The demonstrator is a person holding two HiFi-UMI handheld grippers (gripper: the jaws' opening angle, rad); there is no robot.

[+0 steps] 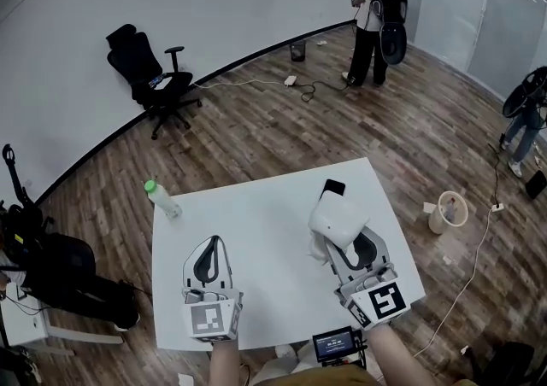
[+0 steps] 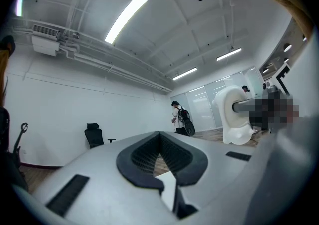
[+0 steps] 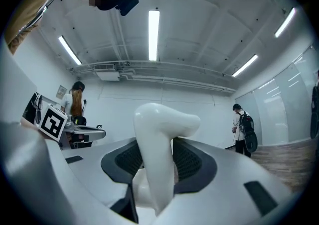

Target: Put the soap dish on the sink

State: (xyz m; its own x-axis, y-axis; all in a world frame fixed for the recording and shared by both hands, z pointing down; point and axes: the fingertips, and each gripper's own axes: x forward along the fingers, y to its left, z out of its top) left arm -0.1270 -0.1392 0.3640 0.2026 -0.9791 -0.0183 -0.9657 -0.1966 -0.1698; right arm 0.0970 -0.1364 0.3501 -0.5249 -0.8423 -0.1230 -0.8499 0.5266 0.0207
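**A:** White table [image 1: 273, 226], no sink in any view. Right gripper [image 1: 346, 246] is clamped on the soap dish [image 1: 339, 220]. The dish is over the table's right half and looks lifted off it.
**B:** Left gripper [image 1: 211, 245]?
**A:** Jaws together, nothing in them, held level near the front edge.
**B:** Step?
**A:** Carrying, I'd say. Next: locate the sink, then set the dish down flat. Right hand is roughly level, nose slightly up.
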